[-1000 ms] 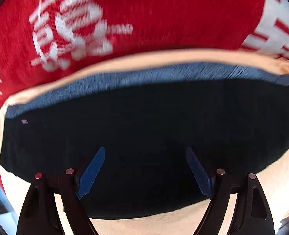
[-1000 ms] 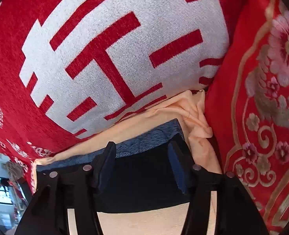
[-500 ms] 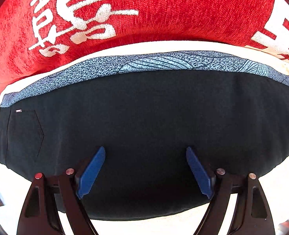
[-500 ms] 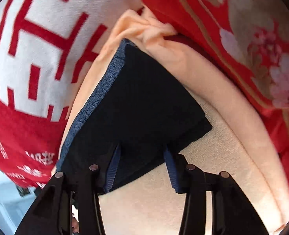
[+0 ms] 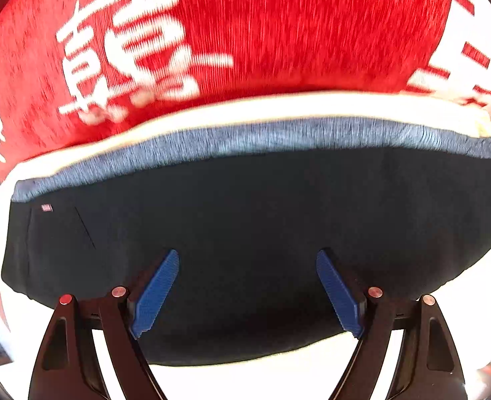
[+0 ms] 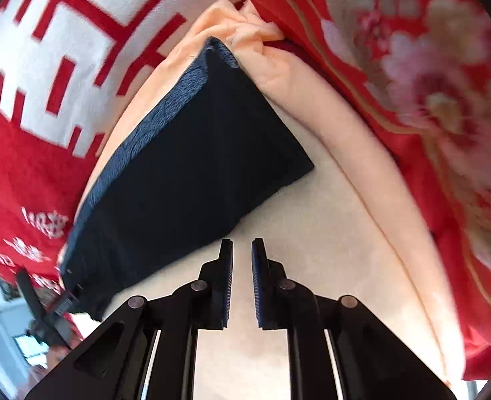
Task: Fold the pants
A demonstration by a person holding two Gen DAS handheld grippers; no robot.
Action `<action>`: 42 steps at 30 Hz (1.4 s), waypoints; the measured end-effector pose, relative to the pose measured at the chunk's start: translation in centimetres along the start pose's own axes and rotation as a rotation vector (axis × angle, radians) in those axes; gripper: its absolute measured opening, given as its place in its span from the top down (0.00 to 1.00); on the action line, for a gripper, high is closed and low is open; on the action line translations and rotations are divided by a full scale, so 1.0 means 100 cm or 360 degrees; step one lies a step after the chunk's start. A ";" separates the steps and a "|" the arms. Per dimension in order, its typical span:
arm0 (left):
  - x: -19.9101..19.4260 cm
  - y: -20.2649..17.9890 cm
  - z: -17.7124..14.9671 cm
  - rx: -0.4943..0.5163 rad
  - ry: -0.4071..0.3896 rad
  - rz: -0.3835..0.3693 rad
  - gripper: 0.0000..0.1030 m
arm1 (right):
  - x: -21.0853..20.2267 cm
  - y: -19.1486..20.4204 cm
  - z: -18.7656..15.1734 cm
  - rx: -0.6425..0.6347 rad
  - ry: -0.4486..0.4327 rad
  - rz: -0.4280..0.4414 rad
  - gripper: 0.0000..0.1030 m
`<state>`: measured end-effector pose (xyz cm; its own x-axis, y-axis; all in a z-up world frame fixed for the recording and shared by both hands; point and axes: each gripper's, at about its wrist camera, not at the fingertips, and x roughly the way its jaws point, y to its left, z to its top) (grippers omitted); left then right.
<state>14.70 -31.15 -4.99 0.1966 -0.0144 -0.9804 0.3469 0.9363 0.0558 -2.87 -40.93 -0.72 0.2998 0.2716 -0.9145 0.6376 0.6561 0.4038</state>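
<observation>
Two hand-held grippers were ours: the left hand-held gripper [image 5: 247,288] hung wide open over the folded pants [image 5: 245,233] on a cream cushion [image 6: 312,233]; the right hand-held gripper [image 6: 242,280] was closing on nothing, just beside the pants.

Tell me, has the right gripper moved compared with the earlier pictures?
Yes. The right gripper has drawn back off the folded pants: its closing jaws, earlier over the dark cloth, are now empty over the cream cover.
</observation>
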 end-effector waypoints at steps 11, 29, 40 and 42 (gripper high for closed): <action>0.034 0.010 0.000 -0.0041 0.0064 0.0000 0.16 | 0.039 0.027 0.058 -0.0341 -0.0087 -0.0294 0.73; -0.005 0.242 -0.049 -0.0173 -0.0062 0.0285 0.16 | 0.158 0.229 -0.187 -0.0020 0.0537 0.0885 0.65; 0.049 0.346 -0.071 -0.0293 -0.0090 0.0146 0.04 | 0.201 0.252 -0.206 0.0146 0.0453 0.0874 0.65; 0.055 0.357 -0.073 -0.0341 -0.0090 0.0087 0.00 | 0.210 0.262 -0.192 0.0191 0.0443 0.0875 0.65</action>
<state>21.42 4.74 -9.78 0.2630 0.0245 -0.9645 0.1328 0.9892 0.0614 6.46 -4.50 -9.84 0.4209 0.7308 -0.5374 0.5227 0.2888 0.8021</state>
